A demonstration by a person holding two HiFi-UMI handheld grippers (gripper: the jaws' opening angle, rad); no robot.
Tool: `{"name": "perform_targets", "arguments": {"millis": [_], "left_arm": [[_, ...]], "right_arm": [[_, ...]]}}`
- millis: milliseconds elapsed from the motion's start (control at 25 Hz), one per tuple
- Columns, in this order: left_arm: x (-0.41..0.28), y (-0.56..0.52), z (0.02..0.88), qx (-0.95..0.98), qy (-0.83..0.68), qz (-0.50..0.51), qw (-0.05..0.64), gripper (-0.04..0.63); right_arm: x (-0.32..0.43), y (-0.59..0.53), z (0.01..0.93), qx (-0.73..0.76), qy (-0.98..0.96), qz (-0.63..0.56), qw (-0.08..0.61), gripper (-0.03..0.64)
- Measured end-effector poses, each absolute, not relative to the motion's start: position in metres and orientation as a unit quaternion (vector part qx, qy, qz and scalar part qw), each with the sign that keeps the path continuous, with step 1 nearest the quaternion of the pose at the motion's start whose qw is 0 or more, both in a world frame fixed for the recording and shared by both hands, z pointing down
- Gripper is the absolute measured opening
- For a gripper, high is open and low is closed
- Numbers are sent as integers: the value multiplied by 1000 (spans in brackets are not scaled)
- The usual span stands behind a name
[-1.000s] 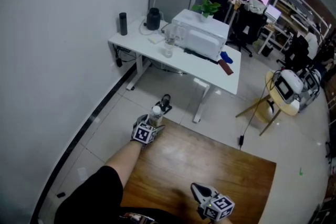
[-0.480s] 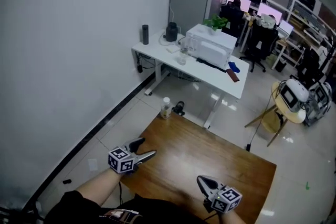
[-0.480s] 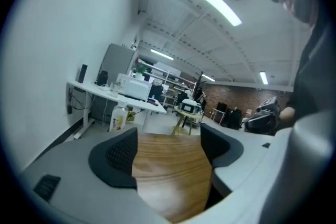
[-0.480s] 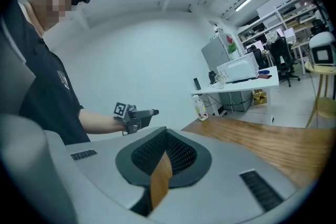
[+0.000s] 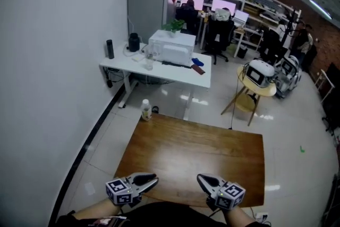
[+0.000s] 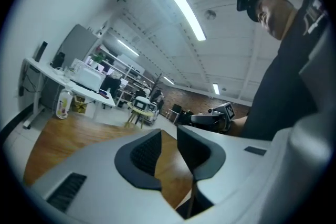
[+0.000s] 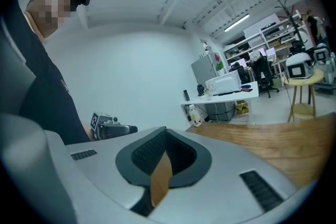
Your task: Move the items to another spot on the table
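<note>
The bottle (image 5: pixel 146 109) is seen upright on the upper left corner of the wooden tabletop (image 5: pixel 196 157), left of the middle of the head view and well apart from both tools. The left hand-held gripper (image 5: pixel 153 178) is held at the lower left by the tabletop's lower edge. Its jaws are closing, with a narrow gap and nothing between them. The right hand-held gripper (image 5: pixel 201 179), at the lower middle, is pressed together and empty.
</note>
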State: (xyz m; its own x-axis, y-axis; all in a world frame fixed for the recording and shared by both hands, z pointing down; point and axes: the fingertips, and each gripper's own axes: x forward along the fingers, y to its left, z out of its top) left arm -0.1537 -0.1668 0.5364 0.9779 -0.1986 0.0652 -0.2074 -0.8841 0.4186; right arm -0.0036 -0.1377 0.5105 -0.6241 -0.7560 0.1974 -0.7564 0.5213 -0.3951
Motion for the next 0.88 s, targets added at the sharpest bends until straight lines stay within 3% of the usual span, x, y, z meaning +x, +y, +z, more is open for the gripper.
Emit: {"name": "perform_targets", "arguments": {"millis": [120, 400, 880], "left_arm": [[-155, -149, 528, 971, -66, 9, 231, -8], [-113, -98, 511, 974, -14, 16, 226, -9], [22, -3, 496, 971, 7, 7, 241, -9]], "right_arm": [[-17, -112, 515, 461, -855, 236, 10, -8], [0, -58, 506, 449, -869, 210, 13, -8], [99, 48, 515, 420, -886, 197, 28, -11]]}}
